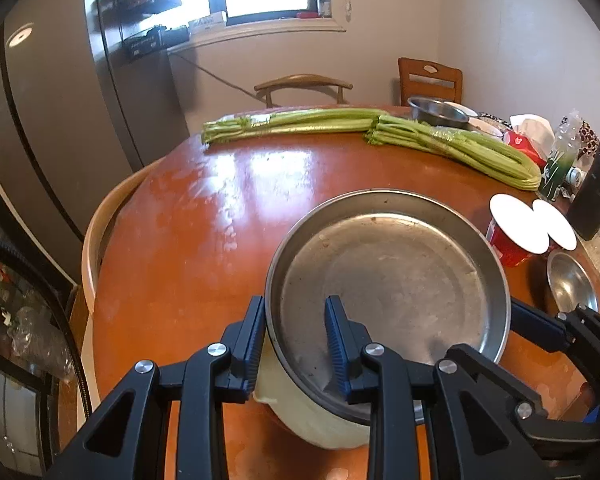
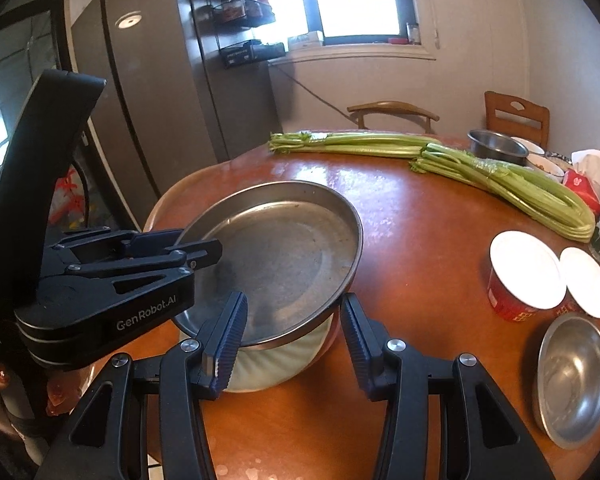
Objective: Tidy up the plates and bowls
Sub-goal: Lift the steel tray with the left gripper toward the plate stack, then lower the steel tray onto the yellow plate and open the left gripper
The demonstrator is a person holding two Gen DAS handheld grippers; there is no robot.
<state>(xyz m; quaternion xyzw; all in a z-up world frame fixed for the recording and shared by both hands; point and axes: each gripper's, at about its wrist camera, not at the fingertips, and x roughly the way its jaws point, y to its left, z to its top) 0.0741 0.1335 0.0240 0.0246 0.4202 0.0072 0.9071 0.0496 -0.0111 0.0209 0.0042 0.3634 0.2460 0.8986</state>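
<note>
My left gripper (image 1: 296, 344) & right gripper (image 2: 294, 338) are each clamped on the rim of the steel plate (image 1: 384, 276). Plate sits on a pale bowl (image 2: 276, 360) nr the table's (image 1: 188, 216) near edge.

bare table (image 1: 204, 216) left, celery (image 1: 300, 122) beyond, cups (image 2: 524, 276) right

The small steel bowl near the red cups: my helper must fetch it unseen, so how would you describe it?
On the round orange-brown table, look to the near right edge, just in front of the two red cups with white lids. The small steel bowl sits there alone, empty and shallow, far smaller than the wide steel pan.
</note>
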